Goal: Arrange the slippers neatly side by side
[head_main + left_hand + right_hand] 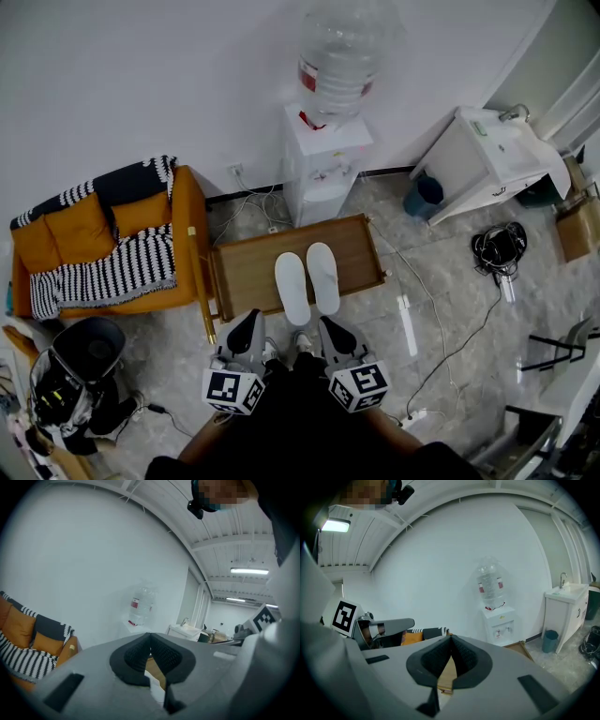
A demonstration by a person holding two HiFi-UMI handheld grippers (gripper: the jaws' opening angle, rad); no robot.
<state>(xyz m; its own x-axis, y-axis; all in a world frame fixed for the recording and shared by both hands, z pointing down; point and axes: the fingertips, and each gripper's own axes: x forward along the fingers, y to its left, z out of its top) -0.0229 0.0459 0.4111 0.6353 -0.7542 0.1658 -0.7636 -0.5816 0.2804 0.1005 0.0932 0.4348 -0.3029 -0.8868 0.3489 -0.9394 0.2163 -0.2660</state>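
Two white slippers (pixel 307 281) lie sole-down and lengthwise on a low wooden worktop (pixel 248 267) set on the floor in front of a water dispenser (pixel 323 164), seen from the head view as the person stands over them with a tool in each hand. The left tool (pixel 248 323) and the right tool (pixel 330 326) hover just short of the worktop's near edge, each with its jaws pressed together and nothing between them, as both gripper views confirm for the left tool (pixel 150 634) and the right tool (pixel 450 638). The pair sits ahead of and between the two tips, heels nearest, apart from both tools. The left slipper (pixel 292 286) and the right slipper (pixel 322 277) run parallel and close together, the left one reaching slightly nearer the person. The slippers look thin, light and soft, likely to flex or droop if lifted by one end and unlikely to be damaged. A pinch on the heel edge or the outer side rim looks the surest hold, or a gentle nudge along the smooth wood.
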